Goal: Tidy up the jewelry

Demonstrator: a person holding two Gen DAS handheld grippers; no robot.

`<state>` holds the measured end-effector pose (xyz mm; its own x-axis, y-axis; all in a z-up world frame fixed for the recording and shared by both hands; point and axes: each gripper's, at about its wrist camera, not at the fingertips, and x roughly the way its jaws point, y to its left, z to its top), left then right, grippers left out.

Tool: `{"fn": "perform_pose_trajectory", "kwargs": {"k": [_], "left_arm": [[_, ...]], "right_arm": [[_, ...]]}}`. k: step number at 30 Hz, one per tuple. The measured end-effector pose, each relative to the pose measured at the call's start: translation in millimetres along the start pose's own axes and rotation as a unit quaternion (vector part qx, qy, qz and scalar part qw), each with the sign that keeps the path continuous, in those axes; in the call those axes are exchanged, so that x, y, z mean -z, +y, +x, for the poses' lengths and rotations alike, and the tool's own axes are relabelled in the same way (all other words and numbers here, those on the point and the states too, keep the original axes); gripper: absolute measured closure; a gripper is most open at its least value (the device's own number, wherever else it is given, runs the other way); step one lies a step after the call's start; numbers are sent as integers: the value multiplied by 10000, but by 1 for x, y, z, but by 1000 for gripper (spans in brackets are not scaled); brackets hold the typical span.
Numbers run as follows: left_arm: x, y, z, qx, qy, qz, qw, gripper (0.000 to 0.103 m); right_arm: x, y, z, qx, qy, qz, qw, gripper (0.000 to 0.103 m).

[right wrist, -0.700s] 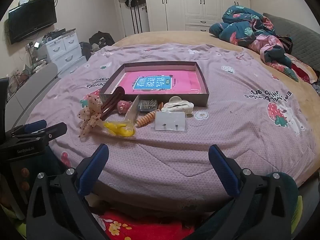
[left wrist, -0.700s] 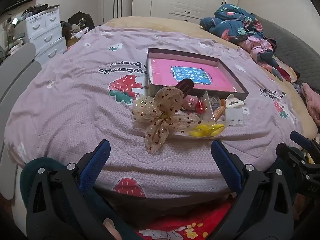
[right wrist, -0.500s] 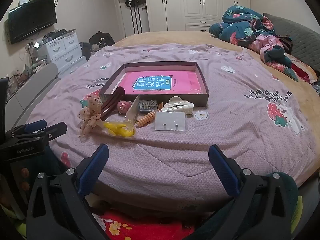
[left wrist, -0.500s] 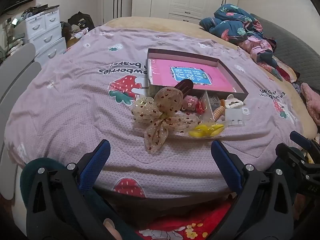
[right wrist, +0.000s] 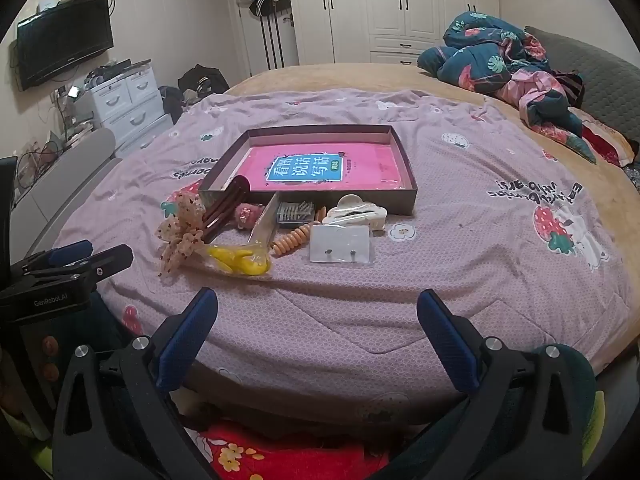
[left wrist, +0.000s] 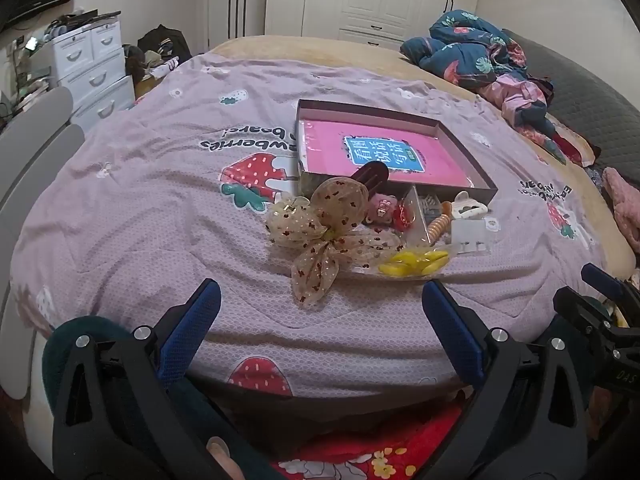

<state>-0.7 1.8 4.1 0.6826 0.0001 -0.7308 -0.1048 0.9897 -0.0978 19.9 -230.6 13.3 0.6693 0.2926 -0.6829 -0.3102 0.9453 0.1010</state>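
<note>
- Two grippers, left gripper (left wrist: pixel 320 304) and right gripper (right wrist: pixel 316 308), are held with jaws spread wide, nothing between them.
- Hair accessories (right wrist: pixel 256 232) are heaped on the bedspread (right wrist: pixel 460 280), touching the shallow box's (right wrist: pixel 402 152) near wall.
- Pink booklet (right wrist: pixel 320 168) is seen lying inside the box.

Lit evenly and softly from overhead, warm indoor tone, moderately bright. Only faint, diffuse shadows under the hair accessories (right wrist: pixel 256 236) and along the inner walls of the box (right wrist: pixel 404 168). Mild glare on the glossy pink book cover (left wrist: pixel 320 148) and on the clear plastic sleeve (right wrist: pixel 240 260). Sharp at centre, no motion blur. Strongly bowed by the fisheye: bed (left wrist: pixel 160 220) curved like a dome, wardrobe (right wrist: pixel 384 8) lines bent, corners blacked out by vignetting. Slightly soft and dark along the bottom edge.
</note>
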Motion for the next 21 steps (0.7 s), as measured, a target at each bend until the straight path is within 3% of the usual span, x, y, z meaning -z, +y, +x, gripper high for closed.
{"fn": "perform_pose_trajectory", "kwargs": {"k": [21], "left_arm": [[0, 0, 0, -2, -19, 1, 10000, 9]], "right_arm": [[-1, 0, 0, -8, -7, -5, 10000, 4]]}}
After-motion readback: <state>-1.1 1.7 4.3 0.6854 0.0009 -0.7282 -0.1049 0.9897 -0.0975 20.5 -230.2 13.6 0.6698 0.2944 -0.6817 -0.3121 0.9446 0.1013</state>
